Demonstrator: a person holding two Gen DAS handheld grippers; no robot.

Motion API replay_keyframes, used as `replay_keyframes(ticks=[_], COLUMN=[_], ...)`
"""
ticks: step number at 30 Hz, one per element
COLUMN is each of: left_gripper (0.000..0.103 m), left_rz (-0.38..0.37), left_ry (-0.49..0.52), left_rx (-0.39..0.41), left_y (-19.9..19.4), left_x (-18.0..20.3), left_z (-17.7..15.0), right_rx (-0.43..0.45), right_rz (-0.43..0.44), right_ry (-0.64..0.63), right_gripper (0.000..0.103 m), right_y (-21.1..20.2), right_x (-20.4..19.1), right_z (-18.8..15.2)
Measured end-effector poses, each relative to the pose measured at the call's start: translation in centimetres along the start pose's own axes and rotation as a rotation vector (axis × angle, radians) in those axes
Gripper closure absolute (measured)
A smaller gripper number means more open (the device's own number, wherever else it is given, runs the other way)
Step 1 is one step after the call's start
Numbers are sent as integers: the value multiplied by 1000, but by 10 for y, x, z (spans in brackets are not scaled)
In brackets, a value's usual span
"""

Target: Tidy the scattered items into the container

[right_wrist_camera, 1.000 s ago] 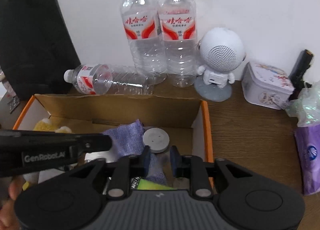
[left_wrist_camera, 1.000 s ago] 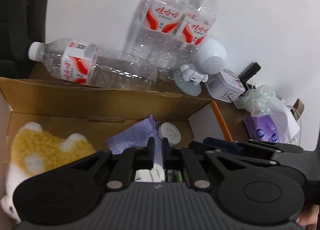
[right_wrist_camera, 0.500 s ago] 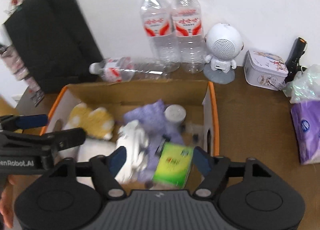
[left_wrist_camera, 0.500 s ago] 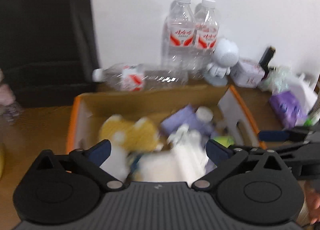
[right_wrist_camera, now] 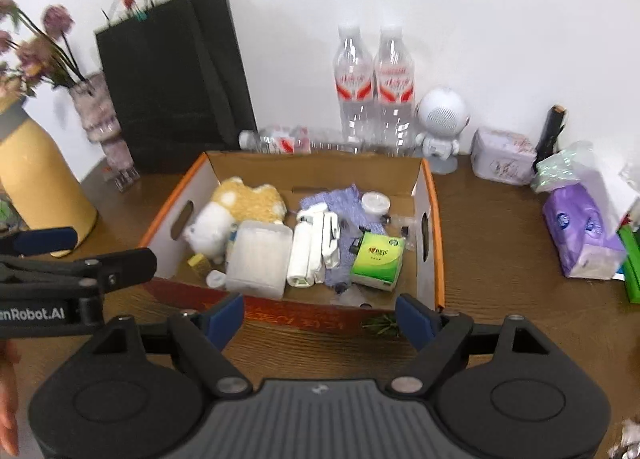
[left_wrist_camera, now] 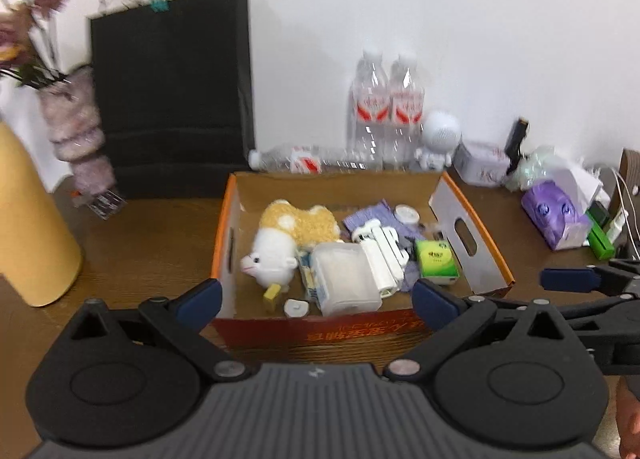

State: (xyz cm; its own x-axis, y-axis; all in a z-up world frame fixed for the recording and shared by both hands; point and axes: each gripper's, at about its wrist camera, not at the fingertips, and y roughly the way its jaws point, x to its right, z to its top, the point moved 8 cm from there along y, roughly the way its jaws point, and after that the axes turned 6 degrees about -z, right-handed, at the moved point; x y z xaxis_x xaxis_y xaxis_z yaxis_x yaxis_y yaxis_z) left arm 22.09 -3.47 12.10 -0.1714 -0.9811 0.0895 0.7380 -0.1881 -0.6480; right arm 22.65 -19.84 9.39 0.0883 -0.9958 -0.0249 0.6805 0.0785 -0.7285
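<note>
An orange-rimmed cardboard box [left_wrist_camera: 472, 235] [right_wrist_camera: 436, 243] sits on the wooden table. Inside lie a yellow and white plush toy [left_wrist_camera: 288, 235] [right_wrist_camera: 236, 207], a clear plastic case [left_wrist_camera: 344, 283] [right_wrist_camera: 260, 255], a white folded device [left_wrist_camera: 380, 251] [right_wrist_camera: 316, 247], a green tissue pack [left_wrist_camera: 436, 259] [right_wrist_camera: 378, 259], a purple cloth [left_wrist_camera: 368, 215] [right_wrist_camera: 340, 195] and a white round disc [left_wrist_camera: 406, 213] [right_wrist_camera: 375, 202]. My left gripper [left_wrist_camera: 316, 301] is open and empty, pulled back in front of the box. My right gripper [right_wrist_camera: 320, 317] is open and empty, also in front of the box.
Behind the box stand two water bottles [right_wrist_camera: 374, 91], one lying bottle [right_wrist_camera: 288, 141], a white robot speaker [right_wrist_camera: 442, 119], a tin [right_wrist_camera: 502, 155] and a black paper bag [right_wrist_camera: 176, 75]. A yellow vase [right_wrist_camera: 36, 179] stands left. A purple tissue pack [right_wrist_camera: 580, 227] lies right.
Both grippers opened and pulled back and up out of the box. The green tissue pack and the white device were let go and now lie in the box.
</note>
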Motion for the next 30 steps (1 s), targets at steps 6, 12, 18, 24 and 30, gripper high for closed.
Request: replay_keyframes(ticks=[6, 12, 18, 24, 30], left_gripper=[0, 0, 0, 0, 0], left_rz=[42, 86, 91, 42, 19], left_ry=[113, 163, 60, 25, -11], left_rx=[232, 234, 129, 102, 18], left_y=[-36, -28, -11, -7, 4], left_x=[12, 15, -1, -6, -6], left_z=[-54, -143, -189, -210, -222], right_rx=[310, 289, 216, 201, 169], right_rz=[-136, -147, -103, -90, -57], right_ry=[-33, -49, 13, -5, 37], right_gripper=[9, 7, 7, 1, 0], right_y=[-41, -29, -5, -6, 0], right_x=[-5, -14, -22, -24, -13], right_z=[-60, -146, -194, -208, -215])
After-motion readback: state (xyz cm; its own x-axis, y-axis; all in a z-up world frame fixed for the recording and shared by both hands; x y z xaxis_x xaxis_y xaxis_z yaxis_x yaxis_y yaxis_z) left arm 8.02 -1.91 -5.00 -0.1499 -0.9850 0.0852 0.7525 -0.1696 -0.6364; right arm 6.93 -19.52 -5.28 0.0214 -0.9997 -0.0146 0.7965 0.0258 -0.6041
